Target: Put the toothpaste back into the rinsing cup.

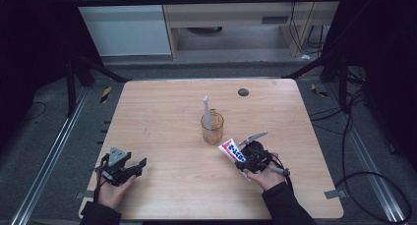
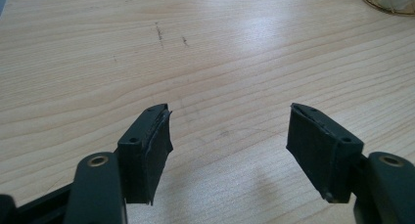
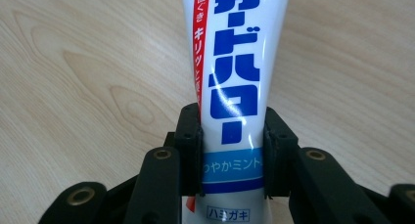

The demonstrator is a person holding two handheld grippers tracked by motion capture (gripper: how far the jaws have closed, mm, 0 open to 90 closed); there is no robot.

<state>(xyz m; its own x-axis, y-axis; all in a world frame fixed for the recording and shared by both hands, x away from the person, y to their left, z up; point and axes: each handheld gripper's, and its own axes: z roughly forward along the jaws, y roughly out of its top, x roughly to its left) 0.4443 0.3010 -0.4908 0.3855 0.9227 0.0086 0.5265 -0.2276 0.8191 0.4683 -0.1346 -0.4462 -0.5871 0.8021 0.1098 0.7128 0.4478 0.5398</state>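
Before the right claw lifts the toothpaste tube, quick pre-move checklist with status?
1. Right claw pads pressed on both sides of the toothpaste tube: ok.
2. Grip centred along the tube: not ok, it sits near one end.
3. Cup upright, apart from the tube: ok.
4. Room in the cup: cannot tell; a white toothbrush already stands in it.
5. Left claw open, holding nothing, far from the cup: ok.

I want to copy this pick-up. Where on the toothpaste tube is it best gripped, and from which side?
Grip the toothpaste tube low on its body, across the width, as the right gripper does now: the jaws press on its two side edges. It lies flat on the table, so come in low along its length from the near end.
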